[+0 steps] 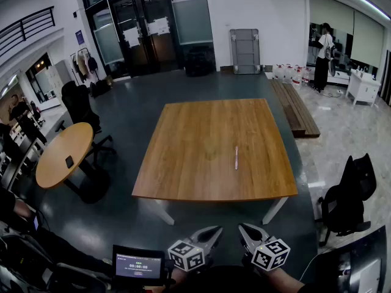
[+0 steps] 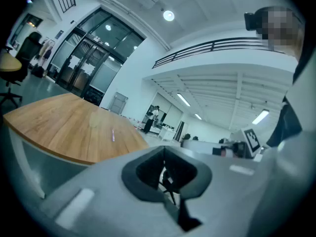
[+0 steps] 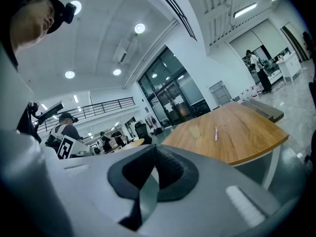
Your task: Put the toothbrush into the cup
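A thin pink-and-white toothbrush (image 1: 236,158) lies flat right of the middle of the square wooden table (image 1: 183,176). It also shows as the toothbrush (image 2: 113,135) and the toothbrush (image 3: 216,134) in the two gripper views. Left of it is a faint see-through cup (image 1: 211,153), hard to make out. Both grippers are held low in front of the table's near edge, well short of the toothbrush. My left gripper (image 1: 215,231) and my right gripper (image 1: 243,229) are side by side. Each has its jaws together with nothing between them, as the left gripper (image 2: 165,174) and the right gripper (image 3: 153,174) show.
A round wooden table (image 1: 64,154) with a small dark object stands at the left, with black chairs (image 1: 79,105) behind it. Another black chair (image 1: 348,200) is at the table's right. A small screen (image 1: 138,265) sits at the bottom left. A person (image 1: 322,57) stands far right.
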Demonstrator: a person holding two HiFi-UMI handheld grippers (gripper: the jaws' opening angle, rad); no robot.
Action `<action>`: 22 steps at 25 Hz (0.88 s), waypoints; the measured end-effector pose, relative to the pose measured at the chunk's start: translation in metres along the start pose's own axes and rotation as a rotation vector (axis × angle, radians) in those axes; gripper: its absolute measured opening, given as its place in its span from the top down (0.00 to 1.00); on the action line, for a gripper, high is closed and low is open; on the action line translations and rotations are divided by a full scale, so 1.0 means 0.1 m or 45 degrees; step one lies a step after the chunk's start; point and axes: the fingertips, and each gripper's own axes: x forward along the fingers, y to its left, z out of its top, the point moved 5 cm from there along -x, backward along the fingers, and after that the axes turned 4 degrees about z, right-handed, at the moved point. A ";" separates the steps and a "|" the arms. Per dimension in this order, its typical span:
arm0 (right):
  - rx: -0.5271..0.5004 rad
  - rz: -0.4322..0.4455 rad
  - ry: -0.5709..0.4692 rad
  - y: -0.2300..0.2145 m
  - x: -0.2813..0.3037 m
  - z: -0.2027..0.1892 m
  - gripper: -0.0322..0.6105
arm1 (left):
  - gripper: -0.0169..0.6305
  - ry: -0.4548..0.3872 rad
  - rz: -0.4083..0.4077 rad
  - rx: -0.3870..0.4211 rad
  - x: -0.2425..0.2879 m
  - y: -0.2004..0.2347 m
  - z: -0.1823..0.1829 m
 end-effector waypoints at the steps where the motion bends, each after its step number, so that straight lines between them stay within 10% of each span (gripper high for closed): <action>1: -0.001 0.000 0.000 0.01 -0.01 0.00 0.94 | 0.97 0.000 0.001 0.000 -0.01 -0.01 0.00; 22: -0.011 0.044 -0.009 0.02 -0.27 0.05 0.94 | 0.97 -0.028 0.013 -0.017 0.02 -0.24 -0.09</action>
